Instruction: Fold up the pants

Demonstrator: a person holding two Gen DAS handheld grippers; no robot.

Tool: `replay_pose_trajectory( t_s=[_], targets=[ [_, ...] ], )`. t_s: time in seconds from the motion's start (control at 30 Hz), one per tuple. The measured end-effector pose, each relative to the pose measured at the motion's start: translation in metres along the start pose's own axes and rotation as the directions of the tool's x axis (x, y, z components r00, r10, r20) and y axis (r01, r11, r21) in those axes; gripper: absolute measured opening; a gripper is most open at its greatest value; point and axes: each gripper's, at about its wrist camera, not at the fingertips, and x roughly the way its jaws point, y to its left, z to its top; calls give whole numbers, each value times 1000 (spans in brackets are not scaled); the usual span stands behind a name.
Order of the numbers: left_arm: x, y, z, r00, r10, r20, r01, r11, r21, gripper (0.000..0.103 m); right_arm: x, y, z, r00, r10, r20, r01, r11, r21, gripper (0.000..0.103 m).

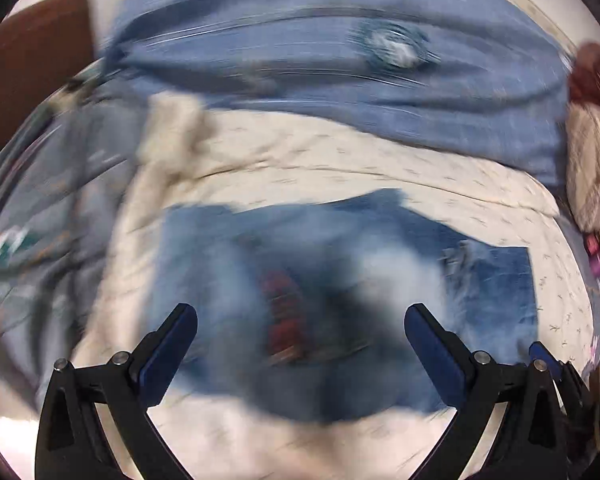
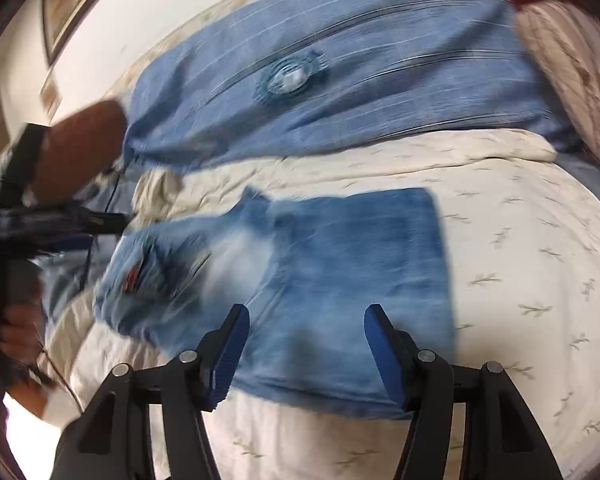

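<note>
pants [image 2: 340,264]: faded blue denim
state: folded into a flat rectangle
place: on the bed, just beyond the tool's tips

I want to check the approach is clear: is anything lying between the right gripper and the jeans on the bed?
Nothing visible does. The right gripper hangs open directly over the folded jeans, with only bare denim between its blue fingers.
</note>
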Motion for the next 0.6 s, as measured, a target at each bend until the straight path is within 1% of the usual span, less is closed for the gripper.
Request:
replay_pose_trajectory(
  t_s=[0.03, 0.07, 0.1, 0.13, 0.17, 0.23, 0.3, 0.4, 0.53, 0.6],
  targets=[
    [-5, 18, -6, 1000, 6, -7, -6, 1000, -28, 103, 12, 8, -2, 998, -15, -53, 13, 1000, -26, 64],
    [-11, 38, -14, 1000, 13, -16, -14, 998, -57, 103, 27, 14, -7, 991, -27, -129, 22, 999, -42, 64],
    [-15, 52, -21, 999, 21, -26, -23, 996, -81, 103, 36, 18, -9, 985, -53, -165, 45, 997, -56, 64],
    [-18, 71, -30, 999, 32, -43, -37, 993, -115, 103, 34, 25, -8, 987, -92, -133, 82, 993, -82, 64],
    [-19, 83, -36, 998, 34, -56, -42, 989, -141, 103, 33, 28, -7, 989, -77, -124, 67, 995, -79, 64],
    [-18, 106, -47, 997, 21, -79, -37, 979, -199, 103, 30, 26, -6, 991, -23, -130, 20, 999, -26, 64],
    [-18, 124, -60, 995, -7, -98, -19, 966, -259, 103, 24, 27, -3, 996, -12, -92, 11, 1000, -10, 64],
    [-13, 135, -72, 991, -65, -118, 21, 940, -341, 103, 19, 31, -1, 998, 1, -67, -2, 1000, -4, 64],
    [-3, 135, -72, 982, -150, -111, 88, 896, -434, 103, 8, 29, -3, 999, 20, -49, -20, 1000, 4, 64],
    [3, 130, -67, 980, -169, -101, 107, 890, -444, 103, 3, 26, -2, 999, 25, -29, -25, 1000, 7, 64]
  ],
)
